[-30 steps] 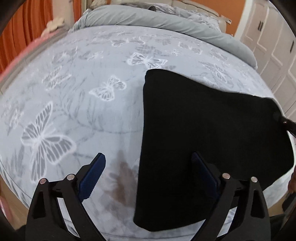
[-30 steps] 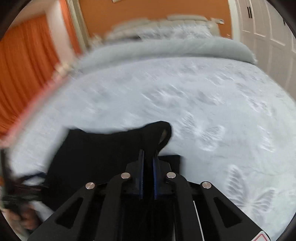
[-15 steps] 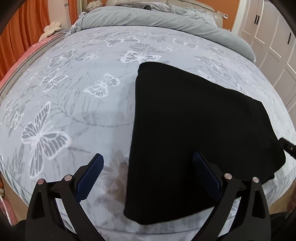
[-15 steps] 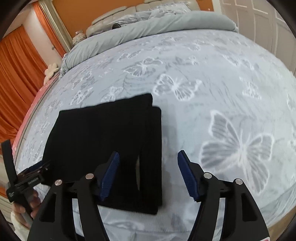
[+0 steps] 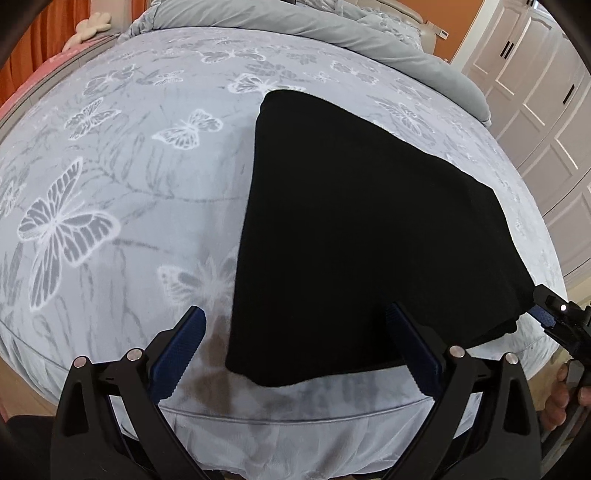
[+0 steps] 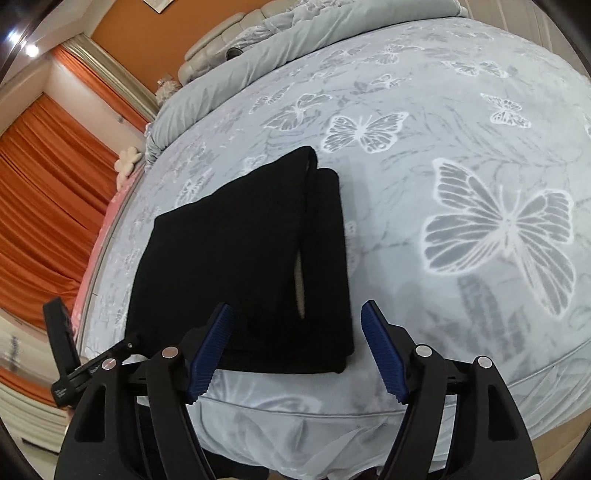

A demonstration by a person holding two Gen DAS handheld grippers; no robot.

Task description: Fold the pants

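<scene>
The black pants (image 5: 354,236) lie folded flat in a rectangle on the bed near its front edge; in the right wrist view (image 6: 243,254) an upper folded layer lies over a lower one, with a strip of the lower layer showing on the right side. My left gripper (image 5: 295,347) is open and empty, held just above the front edge of the pants. My right gripper (image 6: 295,347) is open and empty, hovering over the pants' near right corner. The right gripper also shows at the right edge of the left wrist view (image 5: 561,321).
The bed has a pale blue butterfly-print cover (image 5: 110,184) and a rolled grey duvet (image 5: 332,26) at the head. Orange curtains (image 6: 40,206) hang on the left, white wardrobe doors (image 5: 546,92) stand on the right. The bed's front edge (image 6: 332,417) is right below both grippers.
My right gripper has let go of the pants, opened and pulled back toward the bed's edge. The folded layer now lies flat. The left gripper stayed open and drew back slightly.
</scene>
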